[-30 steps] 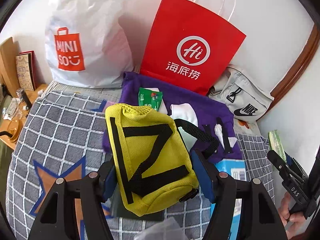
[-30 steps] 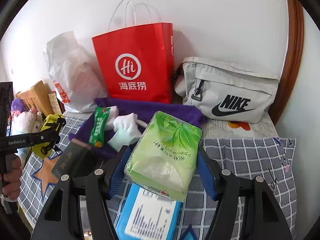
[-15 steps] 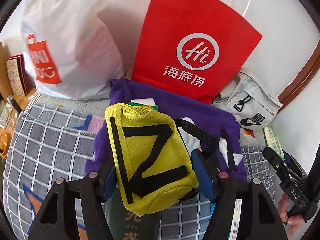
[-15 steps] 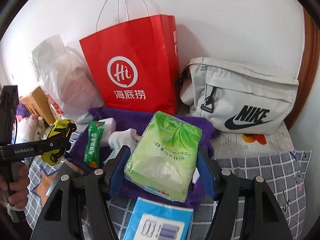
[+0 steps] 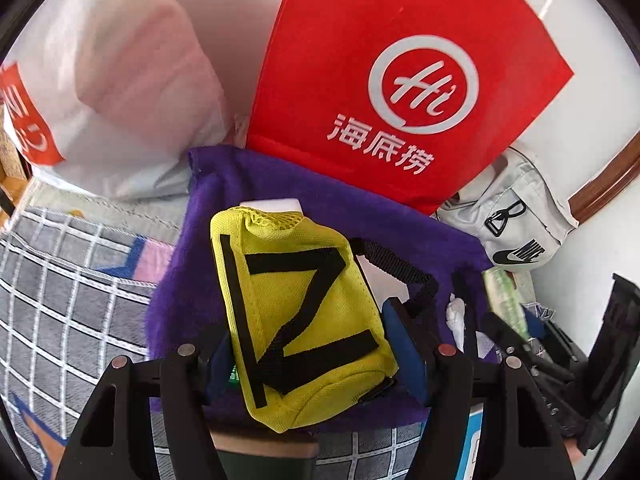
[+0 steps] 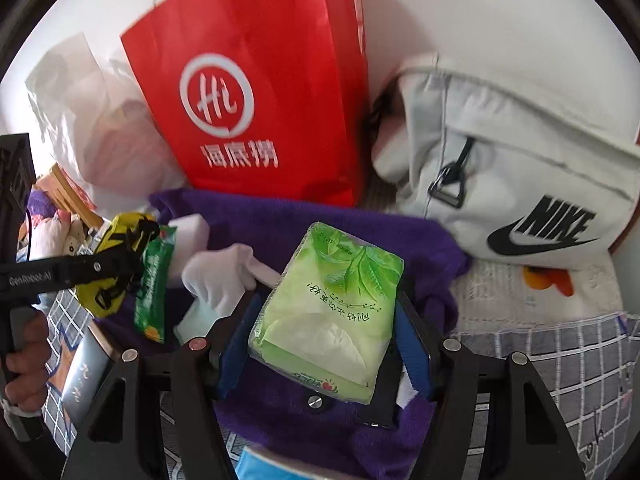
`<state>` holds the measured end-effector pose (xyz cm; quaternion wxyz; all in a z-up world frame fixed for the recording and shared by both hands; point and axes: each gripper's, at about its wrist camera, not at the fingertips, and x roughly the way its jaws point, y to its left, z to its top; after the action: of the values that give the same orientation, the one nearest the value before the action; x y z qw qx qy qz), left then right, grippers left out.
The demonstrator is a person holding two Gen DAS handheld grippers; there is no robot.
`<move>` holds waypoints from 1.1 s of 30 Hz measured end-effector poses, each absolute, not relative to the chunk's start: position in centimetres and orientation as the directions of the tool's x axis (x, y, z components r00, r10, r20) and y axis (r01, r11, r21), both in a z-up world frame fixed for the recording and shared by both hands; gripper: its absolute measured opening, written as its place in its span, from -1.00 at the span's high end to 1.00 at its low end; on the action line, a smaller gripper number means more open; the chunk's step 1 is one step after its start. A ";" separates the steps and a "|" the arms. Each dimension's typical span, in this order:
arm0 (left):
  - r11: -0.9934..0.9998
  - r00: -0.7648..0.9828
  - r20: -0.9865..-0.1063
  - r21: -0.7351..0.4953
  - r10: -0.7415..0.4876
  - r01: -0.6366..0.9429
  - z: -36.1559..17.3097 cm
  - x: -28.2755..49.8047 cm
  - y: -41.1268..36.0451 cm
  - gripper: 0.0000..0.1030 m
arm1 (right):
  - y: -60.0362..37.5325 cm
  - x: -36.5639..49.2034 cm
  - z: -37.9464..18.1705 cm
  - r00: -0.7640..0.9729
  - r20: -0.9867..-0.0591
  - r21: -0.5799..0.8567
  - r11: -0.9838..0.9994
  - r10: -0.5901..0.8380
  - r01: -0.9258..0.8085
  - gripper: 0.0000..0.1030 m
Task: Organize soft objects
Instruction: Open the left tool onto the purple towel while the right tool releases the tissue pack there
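Yellow woven-fabric pouch with black webbing straps sits clamped between the left gripper's blue pads, centre frame. Right gripper squeezes a glossy green plastic tissue pack. Beneath both lies a fuzzy purple towel, with a stiff red paper bag upper frame.

Your left gripper is built of matte black angular arms with triangular cut-outs, each arm pinned by round silver and reddish screw heads. Its two fingers wear deep blue pads. Your right gripper has the same black frame, the same blue pads on its fingers, and a small silver screw low at its middle. Seen from the right wrist, the left gripper's black side bar carries white "GenRobot.AI" lettering, above your hand on its handle.
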<state>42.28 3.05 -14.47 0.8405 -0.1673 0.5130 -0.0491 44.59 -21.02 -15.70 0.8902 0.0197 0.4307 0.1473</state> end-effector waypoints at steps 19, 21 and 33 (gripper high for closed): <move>0.940 0.412 -0.866 -0.336 -0.284 -0.059 -16.7 43.6 1.2 -0.36 | -20.7 46.2 -19.4 0.473 -0.828 0.192 0.945 0.300 -0.264 -0.32; 0.932 0.416 -0.857 -0.358 -0.303 -0.059 -16.6 43.6 1.4 -0.48 | -20.4 46.1 -19.3 0.483 -0.829 0.167 0.949 0.282 -0.268 -0.41; 0.940 0.472 -0.838 -0.337 -0.274 -0.053 -13.8 42.2 1.9 -0.55 | -21.2 44.8 -16.4 0.560 -0.779 0.175 0.955 0.283 -0.239 -0.49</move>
<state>42.21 1.87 -13.81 0.8428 -0.1602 0.5096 -0.0657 44.85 -21.24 -16.38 0.8828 0.0247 0.4451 0.1479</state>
